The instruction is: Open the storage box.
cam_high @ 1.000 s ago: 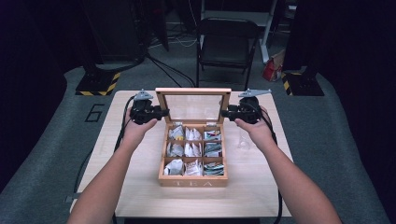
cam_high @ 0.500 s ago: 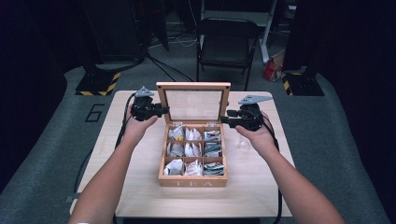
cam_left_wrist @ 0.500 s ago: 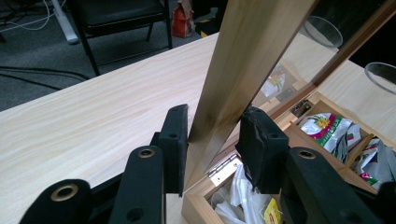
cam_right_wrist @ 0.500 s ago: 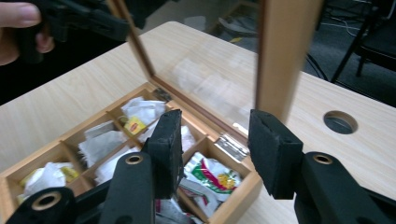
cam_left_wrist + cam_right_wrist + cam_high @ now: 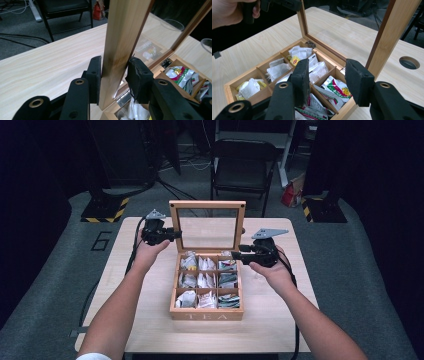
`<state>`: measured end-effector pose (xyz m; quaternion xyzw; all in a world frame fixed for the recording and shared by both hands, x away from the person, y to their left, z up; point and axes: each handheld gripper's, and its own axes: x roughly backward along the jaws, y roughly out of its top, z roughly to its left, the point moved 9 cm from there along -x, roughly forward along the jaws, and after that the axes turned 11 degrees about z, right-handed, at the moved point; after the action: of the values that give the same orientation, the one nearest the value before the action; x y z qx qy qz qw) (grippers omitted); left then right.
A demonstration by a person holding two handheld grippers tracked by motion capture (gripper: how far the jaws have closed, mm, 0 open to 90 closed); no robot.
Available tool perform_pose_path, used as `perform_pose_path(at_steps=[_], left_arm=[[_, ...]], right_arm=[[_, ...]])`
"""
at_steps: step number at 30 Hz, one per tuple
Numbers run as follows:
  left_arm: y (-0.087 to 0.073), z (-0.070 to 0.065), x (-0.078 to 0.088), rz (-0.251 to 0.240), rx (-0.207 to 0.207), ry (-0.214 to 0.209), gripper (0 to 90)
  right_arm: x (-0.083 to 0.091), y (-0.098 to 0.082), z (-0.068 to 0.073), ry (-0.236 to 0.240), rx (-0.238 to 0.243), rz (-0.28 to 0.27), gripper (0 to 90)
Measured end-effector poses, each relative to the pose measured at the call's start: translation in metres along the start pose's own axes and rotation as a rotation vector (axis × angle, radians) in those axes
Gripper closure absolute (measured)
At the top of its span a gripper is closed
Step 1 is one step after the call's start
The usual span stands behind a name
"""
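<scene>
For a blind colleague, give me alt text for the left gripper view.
The left tool clamps the upright wooden frame of the tea box's glass lid. Behind it lie a pale wooden table and, lower right, box compartments holding tea bags.

Matt wooden tea box (image 5: 206, 312), clear glass lid (image 5: 208, 233), paper sachets (image 5: 278, 70).

**Pale wood, black jaws, bright packets**

The tea box (image 5: 207, 311) is light honey-coloured wood, its lid (image 5: 125, 37) the same pale grain with a darker brown inner edge, clamped between the black pads of the left gripper (image 5: 113, 77). Beneath the black right gripper (image 5: 329, 82) lie white sachets (image 5: 278, 70) and a green, red and yellow printed packet (image 5: 337, 88). The table (image 5: 150, 320) is pale beige woodgrain.
</scene>
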<state>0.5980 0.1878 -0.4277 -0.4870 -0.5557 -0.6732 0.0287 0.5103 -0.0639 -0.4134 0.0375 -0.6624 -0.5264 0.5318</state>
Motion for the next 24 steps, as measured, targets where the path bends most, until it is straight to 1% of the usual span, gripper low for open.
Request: perform_pose_path(at_steps=[1, 4, 6, 11, 12, 13, 16, 17, 18, 19, 20, 22, 24], left_arm=[[0.001, 0.000, -0.001, 0.000, 0.006, 0.002, 65.1], [0.003, 0.003, -0.004, 0.000, 0.013, 0.000, 65.4], [0.003, 0.004, -0.005, 0.011, 0.008, 0.010, 65.5], [0.004, 0.006, -0.008, 0.002, 0.031, 0.005, 65.4], [0.005, 0.006, -0.009, 0.000, 0.034, 0.005, 65.3], [0.006, 0.006, -0.010, -0.008, 0.042, 0.002, 65.1], [0.006, 0.007, -0.011, 0.002, 0.039, 0.008, 64.9], [0.007, 0.008, -0.012, 0.000, 0.045, 0.005, 64.9], [0.006, 0.009, -0.012, 0.009, 0.042, 0.007, 64.9], [0.007, 0.009, -0.013, 0.004, 0.047, 0.007, 64.9], [0.007, 0.010, -0.014, 0.012, 0.046, 0.012, 64.7], [0.008, 0.010, -0.015, 0.010, 0.050, 0.012, 64.5], [0.009, 0.011, -0.016, 0.011, 0.058, 0.011, 64.5]], right_arm=[[0.000, -0.001, 0.000, 0.001, -0.006, 0.000, 54.2], [0.000, -0.003, 0.001, 0.003, -0.004, -0.001, 54.2], [0.000, -0.004, 0.002, -0.002, 0.006, 0.002, 54.2], [0.000, -0.005, 0.007, 0.012, 0.012, 0.002, 54.2], [0.000, -0.005, 0.008, 0.015, 0.008, 0.004, 54.2], [0.000, -0.004, 0.009, 0.015, 0.015, 0.002, 54.2], [-0.002, -0.004, 0.010, 0.018, 0.018, 0.004, 54.2], [-0.002, -0.004, 0.010, 0.019, 0.016, 0.004, 54.2], [-0.002, -0.005, 0.011, 0.021, 0.012, 0.006, 54.2], [-0.003, -0.004, 0.011, 0.020, 0.021, 0.003, 54.2], [-0.003, -0.004, 0.011, 0.021, 0.021, 0.006, 54.2], [-0.003, -0.005, 0.012, 0.024, 0.014, 0.007, 54.2], [-0.004, -0.005, 0.012, 0.024, 0.021, 0.009, 54.2]])
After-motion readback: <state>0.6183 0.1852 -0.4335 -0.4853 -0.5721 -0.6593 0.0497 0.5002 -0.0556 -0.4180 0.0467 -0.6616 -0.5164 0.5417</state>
